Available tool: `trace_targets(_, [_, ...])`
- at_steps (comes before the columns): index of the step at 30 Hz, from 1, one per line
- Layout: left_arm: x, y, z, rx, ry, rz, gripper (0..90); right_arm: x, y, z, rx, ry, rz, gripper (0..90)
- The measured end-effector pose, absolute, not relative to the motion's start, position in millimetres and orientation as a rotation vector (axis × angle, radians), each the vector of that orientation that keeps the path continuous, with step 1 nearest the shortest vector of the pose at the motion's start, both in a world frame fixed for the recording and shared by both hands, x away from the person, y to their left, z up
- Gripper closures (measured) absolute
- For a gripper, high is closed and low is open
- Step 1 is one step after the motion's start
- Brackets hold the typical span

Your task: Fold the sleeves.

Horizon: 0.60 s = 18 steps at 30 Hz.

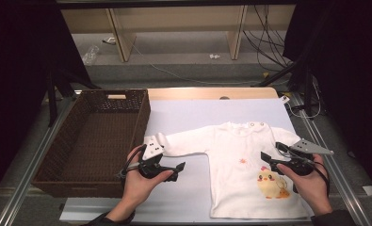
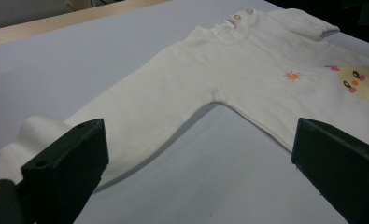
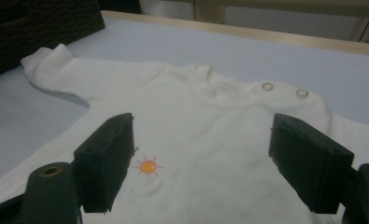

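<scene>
1. High view — one white shirt (image 1: 242, 165) lies flat on the lavender mat (image 1: 183, 117), just beside one wicker basket (image 1: 96, 141). Left gripper (image 1: 176, 170) near the sleeve, right gripper (image 1: 267, 161) over the body; both spread, empty.
2. Left gripper view — jaws wide apart. Come in low at the cuff (image 2: 32, 128) and pinch one layer.
3. Right gripper view — jaws apart above the sun print (image 3: 147, 166); two snaps (image 3: 267, 86) at the shoulder.
</scene>
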State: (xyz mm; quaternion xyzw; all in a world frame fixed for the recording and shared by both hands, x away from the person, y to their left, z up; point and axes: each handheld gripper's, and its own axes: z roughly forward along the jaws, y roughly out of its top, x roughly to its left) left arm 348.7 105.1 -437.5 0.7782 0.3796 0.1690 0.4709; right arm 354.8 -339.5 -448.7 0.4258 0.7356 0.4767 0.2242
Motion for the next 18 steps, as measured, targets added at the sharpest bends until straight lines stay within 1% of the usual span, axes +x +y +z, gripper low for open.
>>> trace_targets(5, [349, 106, -437, 1.907, 0.929, 0.414, 3.7, 345, -336, -449, 1.136, 2.041, 1.348, 22.1])
trace_targets(18, [353, 106, -438, 1.904, 0.951, 0.415, 5.1, 323, -342, -453, 1.121, 2.041, 1.362, 20.6])
